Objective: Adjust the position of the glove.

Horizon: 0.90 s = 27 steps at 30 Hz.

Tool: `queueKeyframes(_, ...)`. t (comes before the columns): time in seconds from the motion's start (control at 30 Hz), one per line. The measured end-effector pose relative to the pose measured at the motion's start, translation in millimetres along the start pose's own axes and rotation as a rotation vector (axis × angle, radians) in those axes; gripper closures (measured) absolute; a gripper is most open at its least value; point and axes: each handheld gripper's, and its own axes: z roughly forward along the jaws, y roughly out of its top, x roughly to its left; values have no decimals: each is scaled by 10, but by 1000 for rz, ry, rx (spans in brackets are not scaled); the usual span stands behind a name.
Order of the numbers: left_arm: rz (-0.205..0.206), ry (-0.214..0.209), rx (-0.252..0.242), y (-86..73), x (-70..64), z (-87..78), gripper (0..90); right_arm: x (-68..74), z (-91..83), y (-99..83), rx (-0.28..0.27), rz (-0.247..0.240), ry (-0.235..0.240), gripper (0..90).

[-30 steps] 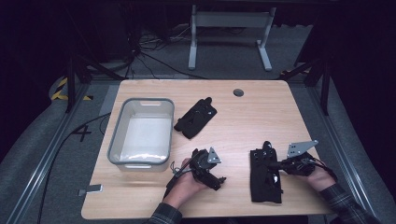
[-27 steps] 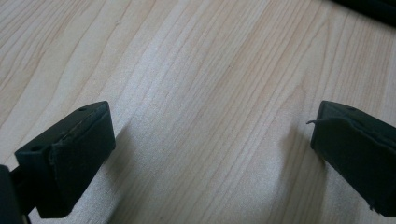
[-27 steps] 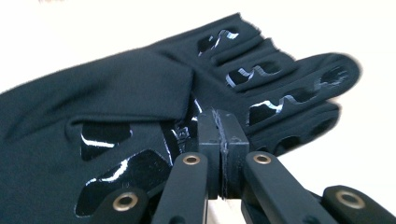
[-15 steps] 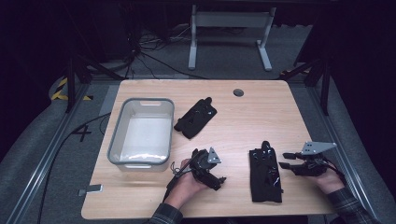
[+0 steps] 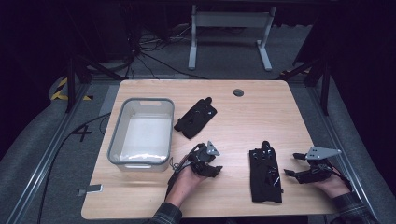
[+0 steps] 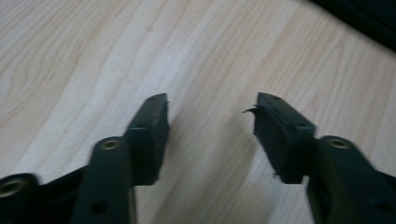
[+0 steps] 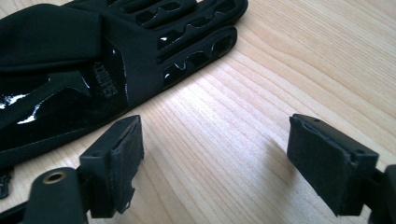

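Two black gloves lie on our wooden table [image 5: 280, 116]: near glove [image 5: 265, 175] just left of our released right gripper [image 5: 292, 164], far glove [image 5: 196, 117] beyond. Our left gripper [image 5: 215, 164], also released, rests near-centre beside the grey bin [image 5: 140, 131]; dark floor surrounds.

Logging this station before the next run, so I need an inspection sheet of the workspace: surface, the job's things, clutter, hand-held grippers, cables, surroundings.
Surface: wooden table, with a round cable hole near the far edge.
Job's things: near black glove flat beside the right hand-held gripper; far black glove lies beside the bin; grey plastic bin at the left, nothing seen inside.
Clutter: small grey tab at the table's near left edge.
Grippers: left hand-held gripper open over bare wood; right hand-held gripper open, apart from the near glove.
Cables: loose cables on the floor behind the table.
Surroundings: grey stand beyond the table; yellow-black floor marking at the left.
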Motion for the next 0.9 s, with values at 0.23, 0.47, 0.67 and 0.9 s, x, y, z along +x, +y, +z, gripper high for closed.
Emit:
queueKeyframes(0.23, -47, 53, 14, 143, 123, -54, 888, -16, 15, -30, -17, 14, 17, 160)
queueKeyframes(0.47, -104, 113, 0, 299, 349, -99, 898, -17, 16, -29, -16, 11, 19, 156)
queueKeyframes(0.67, -143, 170, -12, 463, 551, -56, 898, -19, 17, -28, -15, 8, 22, 156)
queueKeyframes(0.9, -187, 262, -18, 702, 831, 80, 898, -19, 16, -28, -14, 8, 25, 155)
